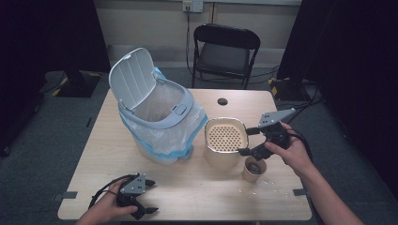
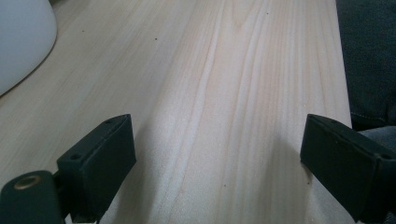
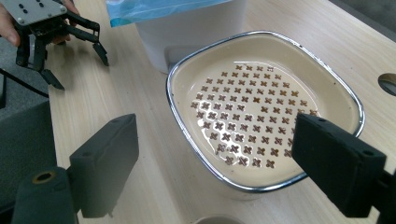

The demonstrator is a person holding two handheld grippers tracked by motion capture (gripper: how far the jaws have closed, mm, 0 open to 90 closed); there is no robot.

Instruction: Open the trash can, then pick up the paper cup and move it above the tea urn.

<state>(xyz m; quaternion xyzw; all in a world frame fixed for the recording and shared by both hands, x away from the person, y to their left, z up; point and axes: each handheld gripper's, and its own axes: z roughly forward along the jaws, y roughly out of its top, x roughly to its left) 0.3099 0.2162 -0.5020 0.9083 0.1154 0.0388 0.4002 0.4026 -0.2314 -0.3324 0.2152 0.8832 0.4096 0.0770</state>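
Right gripper [image 1: 248, 140], jaws wide, empty, poised at near rim of cream strainer pot [image 1: 225, 136], mid-table beside white bin [image 1: 155, 112]. Left gripper [image 1: 141, 199] open, idle at table edge. Risk: smooth chrome rim slips grip; paper cup [image 1: 254, 169] below gets toppled.

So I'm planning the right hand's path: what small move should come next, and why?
Probably lower the right tongs a little so they straddle the near rim of the strainer pot. The jaws stand open, hovering above that rim with nothing between them, and the cup sits just beside, so a short straight drop seems safest.
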